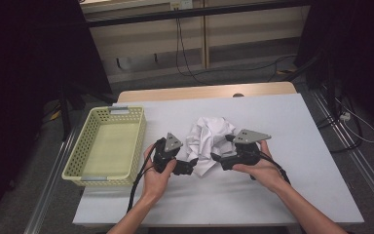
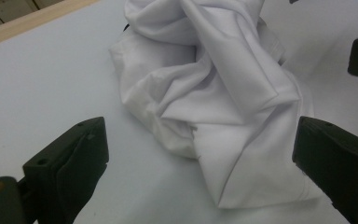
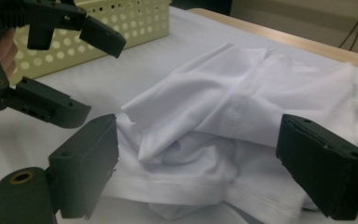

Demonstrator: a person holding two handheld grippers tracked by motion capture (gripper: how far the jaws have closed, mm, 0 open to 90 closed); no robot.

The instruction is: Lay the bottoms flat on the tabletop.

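A crumpled white cloth (image 1: pixel 208 139) lies in a heap at the middle of the table. My left gripper (image 1: pixel 186 166) is at the cloth's near-left edge, held low over the table. In the left gripper view its jaws (image 2: pixel 200 135) stand wide open on either side of a folded corner of the cloth (image 2: pixel 214 93). My right gripper (image 1: pixel 219 159) is at the near-right edge of the heap. It is open too (image 3: pixel 198 128), with the cloth (image 3: pixel 223 107) between its jaws, not pinched. The left gripper (image 3: pixel 81 74) shows open at the upper left of the right gripper view.
A pale yellow perforated basket (image 1: pixel 85 146) stands empty at the table's left side, its wall (image 3: pixel 135 18) just beyond the left gripper. The table top (image 1: pixel 292 126) is covered in a light sheet, with a wooden edge (image 1: pixel 209 91) at the back. Cables run on the floor behind.
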